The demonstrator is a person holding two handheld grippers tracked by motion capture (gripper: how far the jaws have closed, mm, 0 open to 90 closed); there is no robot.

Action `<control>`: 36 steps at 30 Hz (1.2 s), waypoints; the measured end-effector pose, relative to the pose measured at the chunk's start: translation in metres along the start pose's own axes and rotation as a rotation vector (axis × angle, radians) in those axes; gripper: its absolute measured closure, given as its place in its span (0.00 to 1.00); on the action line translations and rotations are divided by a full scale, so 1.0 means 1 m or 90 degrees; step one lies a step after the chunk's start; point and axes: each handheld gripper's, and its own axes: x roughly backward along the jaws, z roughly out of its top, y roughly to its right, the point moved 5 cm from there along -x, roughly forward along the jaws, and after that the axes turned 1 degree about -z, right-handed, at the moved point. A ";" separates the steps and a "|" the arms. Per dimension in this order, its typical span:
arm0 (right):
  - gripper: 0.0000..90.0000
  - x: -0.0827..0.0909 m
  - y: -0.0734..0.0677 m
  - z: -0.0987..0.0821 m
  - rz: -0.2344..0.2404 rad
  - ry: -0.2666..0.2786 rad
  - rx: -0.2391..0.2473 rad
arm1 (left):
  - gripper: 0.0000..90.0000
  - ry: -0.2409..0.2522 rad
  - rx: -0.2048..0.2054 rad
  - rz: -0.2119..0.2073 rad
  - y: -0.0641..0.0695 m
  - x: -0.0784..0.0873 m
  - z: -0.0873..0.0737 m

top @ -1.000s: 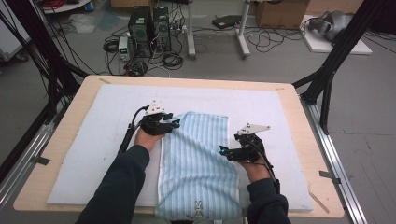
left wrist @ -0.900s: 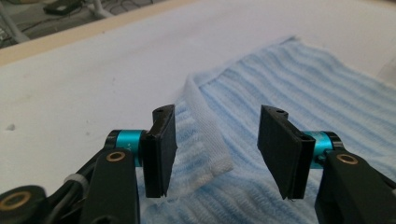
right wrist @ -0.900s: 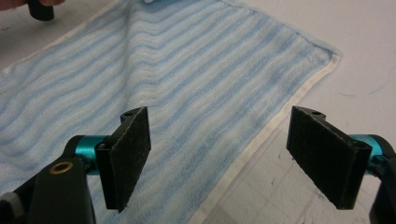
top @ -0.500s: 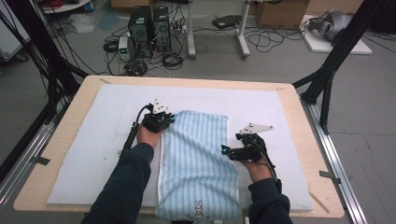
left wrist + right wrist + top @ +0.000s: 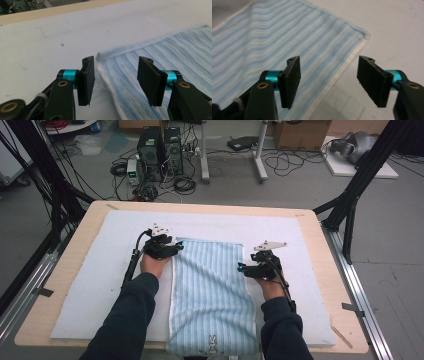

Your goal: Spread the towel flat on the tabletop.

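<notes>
A blue-and-white striped towel (image 5: 210,290) lies folded flat on the white mat, its near end hanging over the table's front edge. My left gripper (image 5: 172,249) sits at the towel's far left corner. Its jaws have just been opening and stand apart, the towel (image 5: 175,50) edge lying between them untouched by the left gripper (image 5: 116,60). My right gripper (image 5: 246,268) is at the towel's right edge. Its jaws have just been closing but remain apart; the white hem of the towel (image 5: 274,32) runs under the right gripper (image 5: 329,59).
The white mat (image 5: 100,285) covers most of the wooden table (image 5: 320,250). Black frame struts stand at the table's left and right sides. Computers, cables and boxes sit on the floor beyond the far edge.
The right gripper has shifted a little farther along the towel's right edge. The left hand has stayed at the far left corner.
</notes>
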 end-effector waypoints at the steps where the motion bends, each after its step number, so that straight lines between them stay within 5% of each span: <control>1: 0.45 -0.005 0.004 0.002 -0.006 -0.006 -0.001 | 0.53 -0.005 -0.003 -0.009 0.001 0.001 -0.001; 6: 0.49 -0.028 0.014 0.010 -0.019 -0.049 0.004 | 0.52 -0.011 0.003 -0.048 0.010 0.007 -0.013; 14: 0.57 -0.055 0.020 0.024 -0.046 -0.079 0.032 | 0.49 -0.011 -0.002 -0.076 0.018 0.016 -0.018; 17: 0.59 -0.062 0.031 0.017 -0.045 -0.086 -0.014 | 0.49 -0.017 0.001 -0.077 0.018 0.017 -0.021; 19: 0.71 -0.062 0.035 0.017 -0.038 -0.078 -0.030 | 0.49 -0.021 0.003 -0.079 0.017 0.017 -0.022; 21: 0.95 -0.062 0.035 0.017 -0.014 -0.075 -0.020 | 0.49 -0.022 0.004 -0.078 0.017 0.017 -0.022; 24: 0.96 -0.064 0.034 0.020 -0.011 -0.084 0.000 | 0.50 -0.023 0.006 -0.076 0.017 0.016 -0.022; 26: 0.97 -0.065 0.039 0.026 -0.056 -0.094 0.028 | 0.50 -0.025 0.007 -0.073 0.016 0.017 -0.022; 31: 0.97 -0.064 0.064 0.032 -0.120 -0.089 -0.009 | 0.50 -0.021 0.013 -0.064 0.014 0.017 -0.020; 36: 0.97 -0.066 0.074 0.038 -0.156 -0.069 -0.018 | 0.50 -0.019 0.031 -0.060 0.012 0.014 -0.015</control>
